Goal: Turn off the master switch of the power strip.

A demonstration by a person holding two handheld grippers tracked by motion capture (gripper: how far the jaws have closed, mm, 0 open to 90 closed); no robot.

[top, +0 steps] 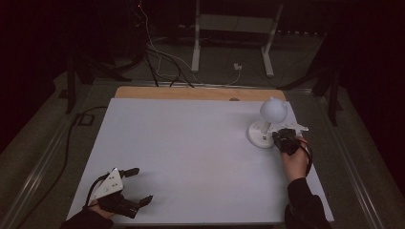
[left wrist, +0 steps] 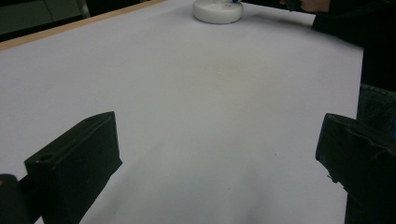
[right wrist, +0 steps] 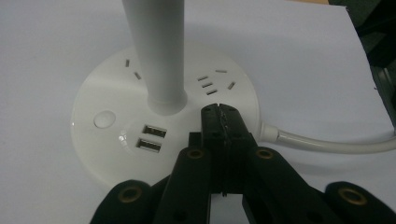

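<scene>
The right hand [top: 294, 162] reaches forward from a dark sleeve [top: 305, 205] at the near right edge of the table, wrist roughly straight, carrying the right gripper [top: 282, 139] up against the near side of a white desk lamp [top: 267, 125]. In the right gripper view its two black jaws are pressed together with nothing between them, their joined tips [right wrist: 219, 113] over the lamp's round base [right wrist: 107, 154], just in front of the upright stem [right wrist: 159, 51]. To the left of the tips sit two USB ports [right wrist: 152, 138] and a round button [right wrist: 104, 118]; beyond and to either side are socket slots, and a white cord [right wrist: 327, 142] leaves the base to the right of the jaws. Whether the tips touch the base I cannot tell. The left hand [top: 98, 210] rests low at the near left corner, holding the left gripper [top: 138, 185] with its grey three-cornered plate [top: 109, 183] on top; its jaws are spread wide and empty, pointing across the table. In the left gripper view the lamp base [left wrist: 218, 10] lies far ahead of those jaws. The table carries a white sheet [top: 191, 152] with a wooden edge [top: 191, 93] beyond it. The room is dim: grey floor, loose cables [top: 162, 57], and a white frame stand [top: 234, 33] at the back.
</scene>
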